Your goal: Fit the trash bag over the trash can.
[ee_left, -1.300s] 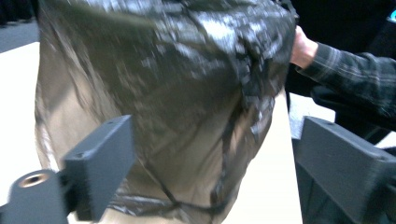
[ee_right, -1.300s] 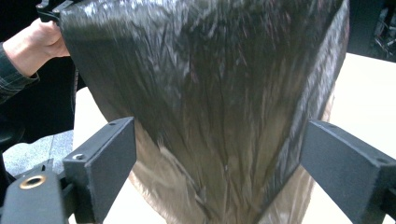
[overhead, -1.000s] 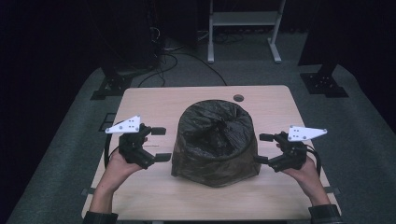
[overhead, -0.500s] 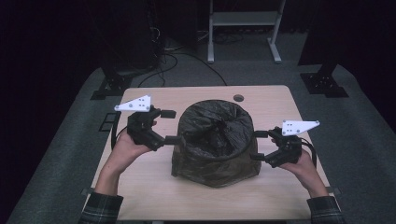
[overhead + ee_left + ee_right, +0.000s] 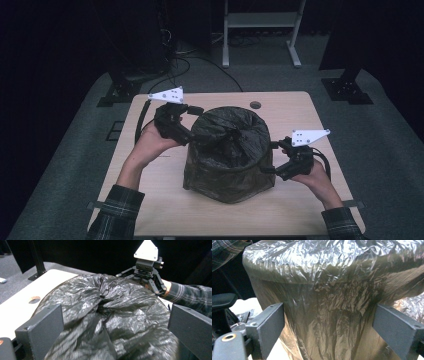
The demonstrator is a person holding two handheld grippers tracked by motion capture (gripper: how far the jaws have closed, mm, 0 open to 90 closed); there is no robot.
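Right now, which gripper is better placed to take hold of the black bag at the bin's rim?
Probably the left gripper. It sits at the top rim with the bag film between its open jaws. The right gripper is lower, facing the side wall.

Bin liner [image 5: 227, 150], frame centre: thin black plastic film, crinkled, glossy, semi-translucent brownish where stretched. Counter [image 5: 300, 107]: pale wood-grain laminate, smooth, matt. Left gripper [image 5: 192, 125] and right gripper [image 5: 270, 157]: matt black plastic jaws, light grey matt plates on top. Sleeves [image 5: 112, 215], lower corners: plaid woven cloth. Floor [image 5: 75, 150]: grey carpet, rough.
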